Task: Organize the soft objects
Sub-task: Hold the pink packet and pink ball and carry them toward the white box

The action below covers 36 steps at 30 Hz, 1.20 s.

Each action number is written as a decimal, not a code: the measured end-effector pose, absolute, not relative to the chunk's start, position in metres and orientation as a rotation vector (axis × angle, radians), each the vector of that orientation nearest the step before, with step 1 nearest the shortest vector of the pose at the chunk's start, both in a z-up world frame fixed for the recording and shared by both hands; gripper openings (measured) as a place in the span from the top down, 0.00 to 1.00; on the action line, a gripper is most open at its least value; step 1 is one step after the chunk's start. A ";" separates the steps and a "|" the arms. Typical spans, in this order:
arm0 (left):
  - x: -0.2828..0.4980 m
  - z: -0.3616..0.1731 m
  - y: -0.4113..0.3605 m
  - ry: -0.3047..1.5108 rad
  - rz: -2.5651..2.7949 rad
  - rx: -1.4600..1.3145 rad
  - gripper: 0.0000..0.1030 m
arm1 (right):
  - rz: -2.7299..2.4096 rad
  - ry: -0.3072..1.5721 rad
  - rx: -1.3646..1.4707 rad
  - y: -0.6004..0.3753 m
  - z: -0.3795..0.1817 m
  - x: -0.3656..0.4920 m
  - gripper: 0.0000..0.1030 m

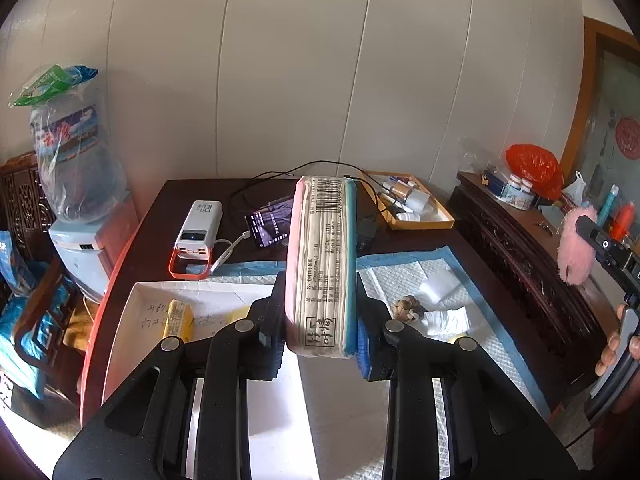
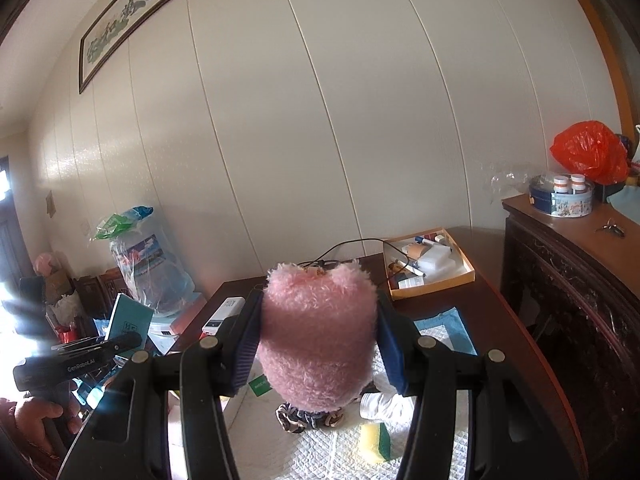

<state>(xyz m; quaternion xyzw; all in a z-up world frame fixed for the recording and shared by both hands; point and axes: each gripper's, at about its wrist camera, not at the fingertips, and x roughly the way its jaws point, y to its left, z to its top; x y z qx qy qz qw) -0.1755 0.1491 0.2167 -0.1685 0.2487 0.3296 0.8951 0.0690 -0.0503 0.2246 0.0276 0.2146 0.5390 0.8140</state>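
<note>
My left gripper (image 1: 320,320) is shut on a flat tissue pack (image 1: 322,264) with a barcode, held on edge above the table. My right gripper (image 2: 318,344) is shut on a fluffy pink plush (image 2: 316,332), lifted off the padded mat (image 2: 436,460); that plush (image 1: 574,246) also shows at the right of the left wrist view. On the mat lie a patterned scrunchie (image 2: 308,418), a rolled white sock (image 2: 384,402), a yellow-green sponge (image 2: 376,442) and a white sponge block (image 1: 440,284). A white cardboard tray (image 1: 136,320) at the left holds a yellow packet (image 1: 178,320).
A power bank (image 1: 198,234), a phone (image 1: 272,226) on cables and an orange tray (image 1: 416,204) of small items sit at the table's far side. A water dispenser (image 1: 80,200) stands left. A dark carved sideboard (image 2: 568,280) with a red bag (image 2: 590,152) stands right.
</note>
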 end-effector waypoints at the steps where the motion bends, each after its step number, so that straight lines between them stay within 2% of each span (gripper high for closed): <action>1: -0.175 0.216 0.149 0.516 0.683 -0.350 0.74 | 1.151 0.460 0.059 -0.050 0.224 0.069 0.49; 36: -0.186 0.212 0.150 0.514 0.701 -0.382 0.74 | 1.196 0.499 0.047 -0.040 0.219 0.058 0.48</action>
